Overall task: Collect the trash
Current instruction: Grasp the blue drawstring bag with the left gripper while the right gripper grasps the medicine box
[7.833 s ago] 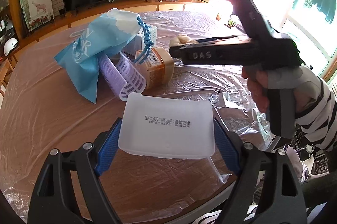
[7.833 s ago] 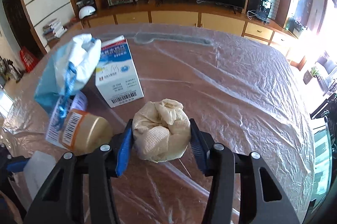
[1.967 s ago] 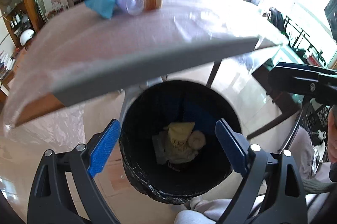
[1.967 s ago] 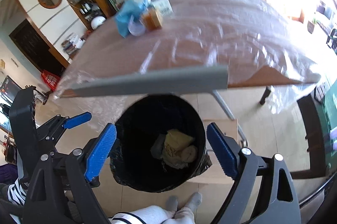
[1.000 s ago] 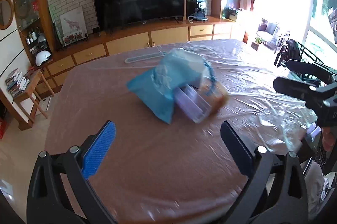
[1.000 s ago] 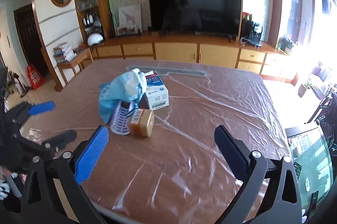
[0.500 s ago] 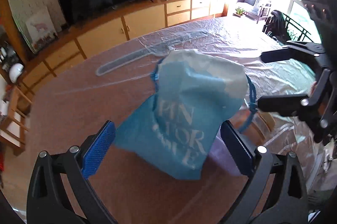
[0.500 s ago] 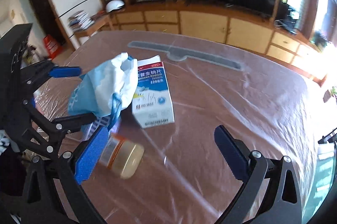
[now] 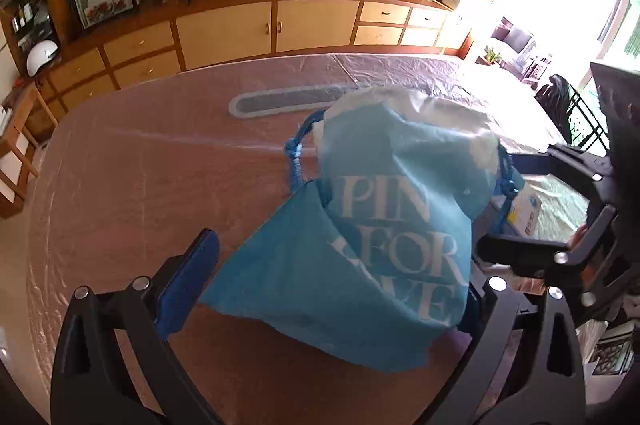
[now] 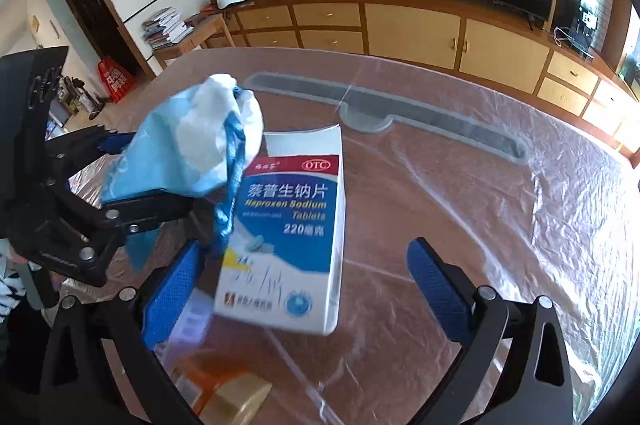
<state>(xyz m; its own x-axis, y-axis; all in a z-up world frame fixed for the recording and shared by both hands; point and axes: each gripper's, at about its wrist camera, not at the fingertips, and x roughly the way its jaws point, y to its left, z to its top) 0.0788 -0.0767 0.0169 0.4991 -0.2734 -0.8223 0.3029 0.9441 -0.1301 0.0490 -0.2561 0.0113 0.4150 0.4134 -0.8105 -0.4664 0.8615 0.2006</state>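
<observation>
Left gripper (image 9: 328, 285) gaping wide, straddling blue bag (image 9: 384, 233); right gripper (image 10: 304, 289) spread, flanking tablet box (image 10: 292, 237).

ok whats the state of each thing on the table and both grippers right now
blue bag: crumpled, lying on the table between the left gripper's open fingers
medicine box: closed, between the right gripper's fingers, not gripped
jar: on its side
left gripper: open
right gripper: open
</observation>
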